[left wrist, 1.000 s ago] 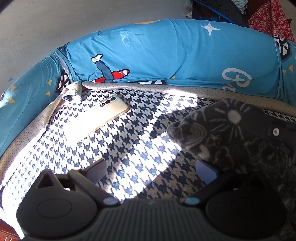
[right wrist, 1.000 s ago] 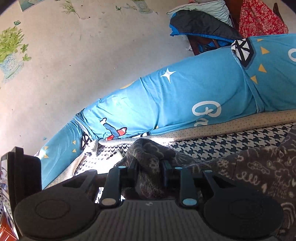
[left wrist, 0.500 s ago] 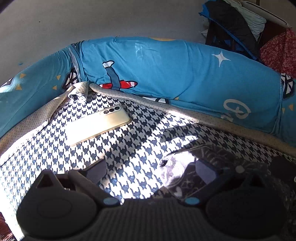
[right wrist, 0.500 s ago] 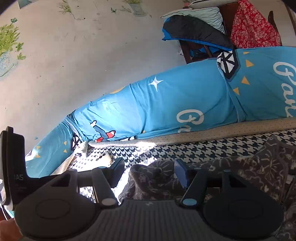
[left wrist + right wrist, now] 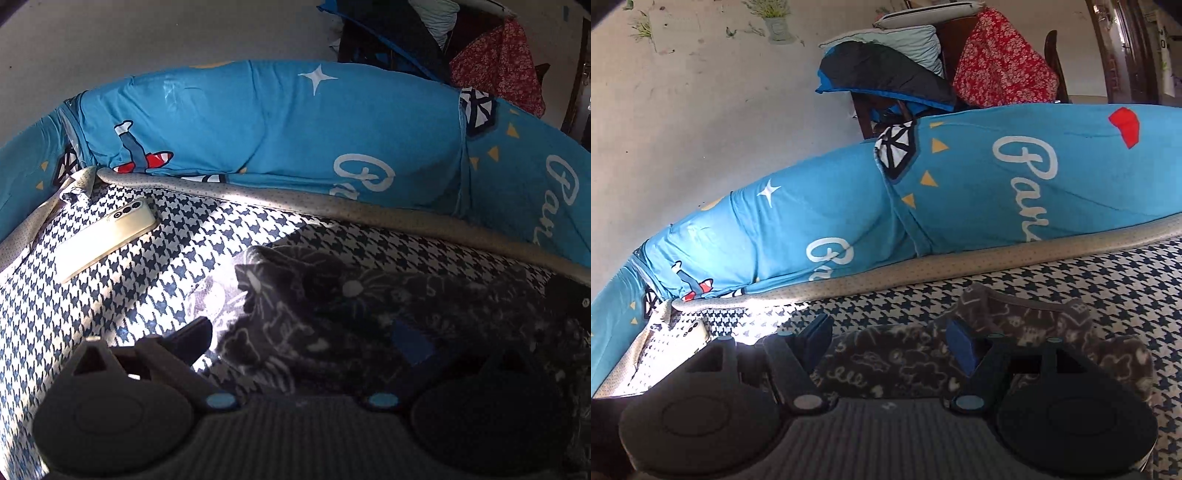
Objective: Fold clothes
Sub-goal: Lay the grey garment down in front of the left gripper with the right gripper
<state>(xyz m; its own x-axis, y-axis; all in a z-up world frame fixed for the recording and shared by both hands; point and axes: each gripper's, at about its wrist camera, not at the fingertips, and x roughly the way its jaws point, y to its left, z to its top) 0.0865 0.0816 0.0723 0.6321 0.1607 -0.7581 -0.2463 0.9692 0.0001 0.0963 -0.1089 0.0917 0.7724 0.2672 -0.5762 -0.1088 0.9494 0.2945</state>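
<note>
A dark grey fleece garment (image 5: 332,306) with pale doodle prints lies crumpled on the houndstooth bed sheet (image 5: 147,280). My left gripper (image 5: 303,341) hovers over the garment's left end, open, with cloth below the wide gap and nothing pinched. In the right wrist view the same garment (image 5: 1015,325) stretches across the sheet (image 5: 1108,280). My right gripper (image 5: 888,343) sits just above it and its jaws are opening. The fabric lies between and under the blue pads (image 5: 960,347), and they do not press on it.
A cream phone (image 5: 107,236) lies on the sheet at the left. Long blue printed bolsters (image 5: 277,129) wall in the bed's far side along a beige piped edge. Behind them a chair holds a dark jacket (image 5: 886,74) and a red floral cloth (image 5: 1001,66).
My right gripper let go of the bunched fold and its jaws spread; the garment dropped flat. Both views swung rightward, and the left gripper came over the garment's end.
</note>
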